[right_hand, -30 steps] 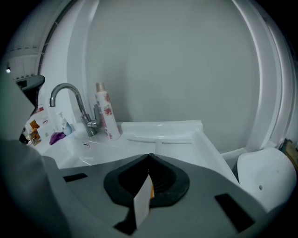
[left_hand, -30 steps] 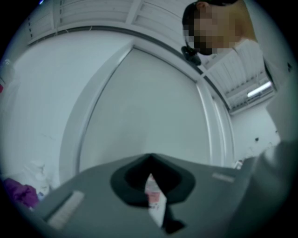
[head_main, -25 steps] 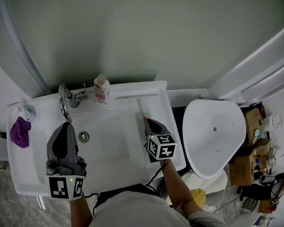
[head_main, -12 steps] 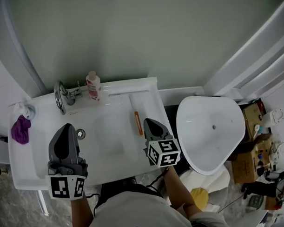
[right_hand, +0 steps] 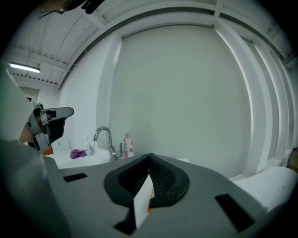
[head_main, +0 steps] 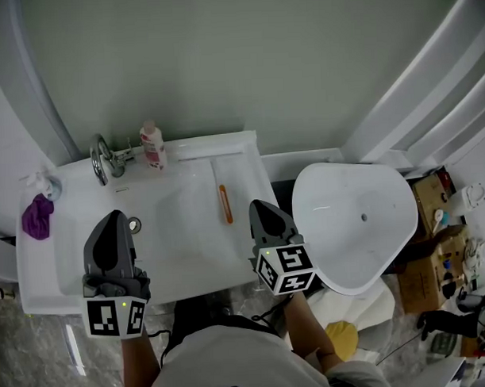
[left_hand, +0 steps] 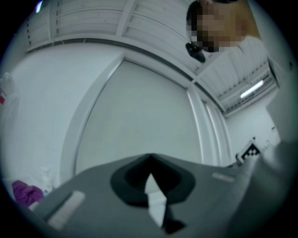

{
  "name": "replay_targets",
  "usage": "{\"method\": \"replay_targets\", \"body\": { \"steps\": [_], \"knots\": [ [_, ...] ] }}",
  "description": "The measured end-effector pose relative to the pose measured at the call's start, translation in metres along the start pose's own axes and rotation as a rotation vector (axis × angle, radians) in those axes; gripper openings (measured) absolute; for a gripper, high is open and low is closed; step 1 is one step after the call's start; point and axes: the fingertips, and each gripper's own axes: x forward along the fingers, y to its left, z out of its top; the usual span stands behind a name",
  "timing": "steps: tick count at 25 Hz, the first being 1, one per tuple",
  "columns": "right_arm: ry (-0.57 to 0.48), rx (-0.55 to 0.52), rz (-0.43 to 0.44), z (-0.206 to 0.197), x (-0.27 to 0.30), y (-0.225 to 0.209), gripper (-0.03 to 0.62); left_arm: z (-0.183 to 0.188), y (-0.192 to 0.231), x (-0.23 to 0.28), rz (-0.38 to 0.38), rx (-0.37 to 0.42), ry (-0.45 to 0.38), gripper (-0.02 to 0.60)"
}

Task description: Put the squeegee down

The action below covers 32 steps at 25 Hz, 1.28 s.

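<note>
Squeegee on sink, R gripper now clear, jaws shut

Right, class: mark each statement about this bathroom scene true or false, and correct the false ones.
1. The squeegee lies on the sink, held by neither gripper. True.
2. The right gripper is clamped on the squeegee. False: its jaws are together, empty, apart from the squeegee.
3. The purple cloth lies at the sink's left end. True.
4. The bottle stands left of the faucet. False: it stands to the faucet's right.
5. The left gripper has its jaws wide apart. False: they are together.
</note>
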Motion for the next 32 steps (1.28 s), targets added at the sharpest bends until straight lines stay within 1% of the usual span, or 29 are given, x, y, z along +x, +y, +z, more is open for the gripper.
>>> {"method": "replay_targets", "body": {
  "steps": [10, 17, 23, 32],
  "knots": [
    [-0.108, -0.005, -0.027, 0.029, -0.053, -0.014, 0.002, 0.013, -0.033, -0.016, -0.007, 0.014, -0.026, 0.008],
    [-0.173, -0.013, -0.026, 0.045, -0.086, -0.021, 0.002, 0.023, -0.058, -0.025, -0.02, 0.02, -0.041, 0.008],
    [-0.208, -0.044, -0.015, 0.051, -0.106, -0.019, 0.002, 0.026, -0.07, -0.036, -0.015, 0.02, -0.049, 0.006],
    [-0.241, -0.039, 0.0, 0.058, -0.124, -0.018, 0.002, 0.028, -0.08, -0.049, -0.006, 0.015, -0.052, 0.008]
  ]
}}
